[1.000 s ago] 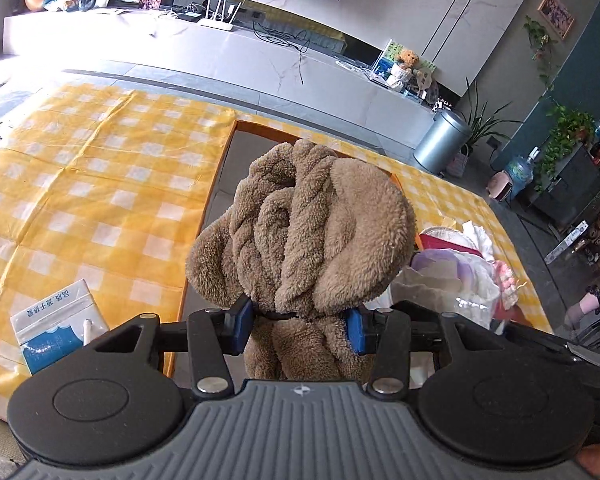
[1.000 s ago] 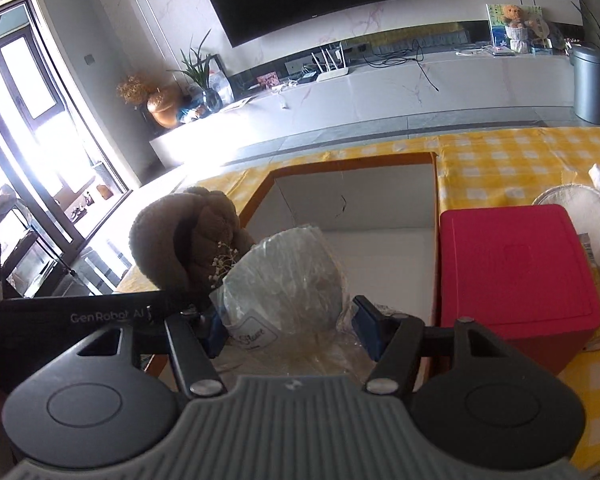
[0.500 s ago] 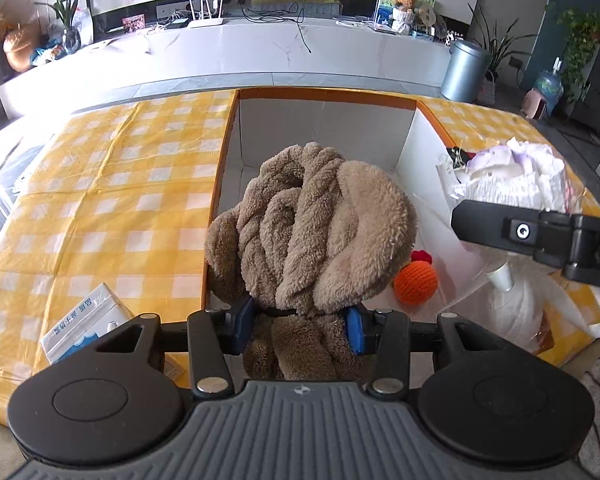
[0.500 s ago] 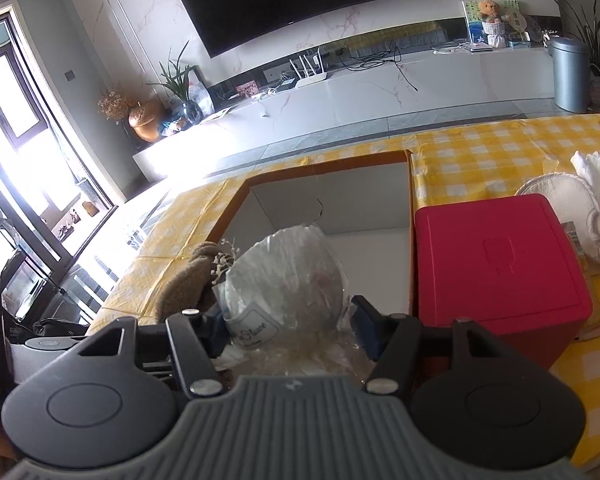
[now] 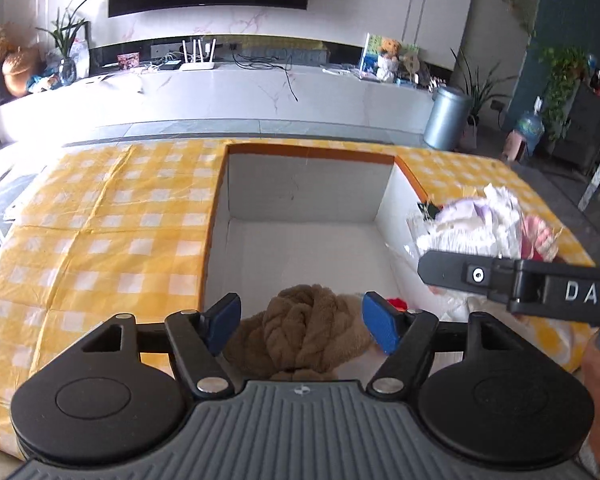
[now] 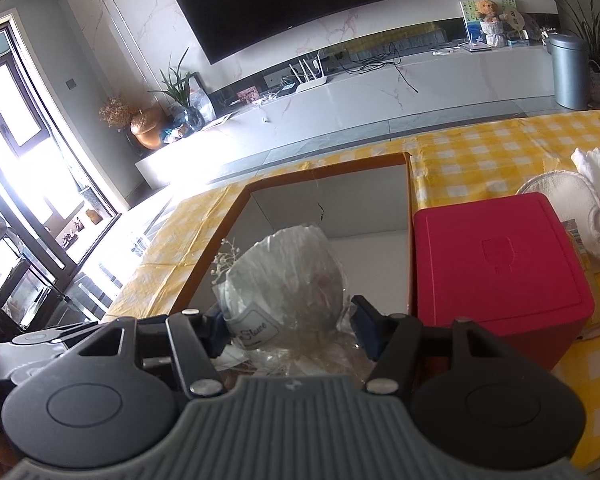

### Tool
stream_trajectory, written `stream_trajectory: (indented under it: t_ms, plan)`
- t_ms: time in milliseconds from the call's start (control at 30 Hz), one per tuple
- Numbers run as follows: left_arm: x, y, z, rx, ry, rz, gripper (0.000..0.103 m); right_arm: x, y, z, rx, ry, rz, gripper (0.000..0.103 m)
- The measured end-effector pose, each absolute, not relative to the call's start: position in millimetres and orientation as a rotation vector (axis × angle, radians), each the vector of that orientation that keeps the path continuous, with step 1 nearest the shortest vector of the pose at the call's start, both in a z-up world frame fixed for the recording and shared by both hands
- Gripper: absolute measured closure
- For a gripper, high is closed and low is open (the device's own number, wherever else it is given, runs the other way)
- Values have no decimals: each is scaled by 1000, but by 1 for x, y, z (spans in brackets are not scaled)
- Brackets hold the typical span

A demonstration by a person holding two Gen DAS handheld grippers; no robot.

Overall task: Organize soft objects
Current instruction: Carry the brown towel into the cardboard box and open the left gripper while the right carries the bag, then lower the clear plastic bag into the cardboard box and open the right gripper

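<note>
Fingers of our left gripper (image 5: pixel 300 322) stand wide above the brown braided plush toy (image 5: pixel 300 332) lying in the orange-rimmed white box (image 5: pixel 312 152), while our right gripper (image 6: pixel 286 330) clamps a clear-wrapped bouquet (image 6: pixel 288 292).

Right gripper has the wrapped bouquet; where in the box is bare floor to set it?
Free: the box floor from its far wall to mid-box. Crowded: the near end, where the brown plush and a red-orange toy lie below the open left gripper. The right gripper holds the bouquet.
</note>
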State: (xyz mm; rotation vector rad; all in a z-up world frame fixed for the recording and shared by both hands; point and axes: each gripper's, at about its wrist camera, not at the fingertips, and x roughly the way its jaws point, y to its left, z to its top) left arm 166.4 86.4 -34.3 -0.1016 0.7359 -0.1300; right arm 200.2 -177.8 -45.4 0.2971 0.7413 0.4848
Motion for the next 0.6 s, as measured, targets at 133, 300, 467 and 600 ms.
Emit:
stream_trajectory:
  t_ms: [133, 300, 467, 600]
  plan:
    - [166, 104, -28, -154, 666, -60, 20, 205, -172, -44, 319, 756, 494, 42]
    - [166, 120, -22, -185, 615, -16, 20, 216, -156, -44, 286, 772, 416, 42]
    - [165, 131, -21, -214, 585, -3, 20, 244, -116, -27, 72, 754, 453, 42]
    - [165, 142, -22, -246, 554, 17, 20, 279, -79, -32, -129, 777, 423, 42]
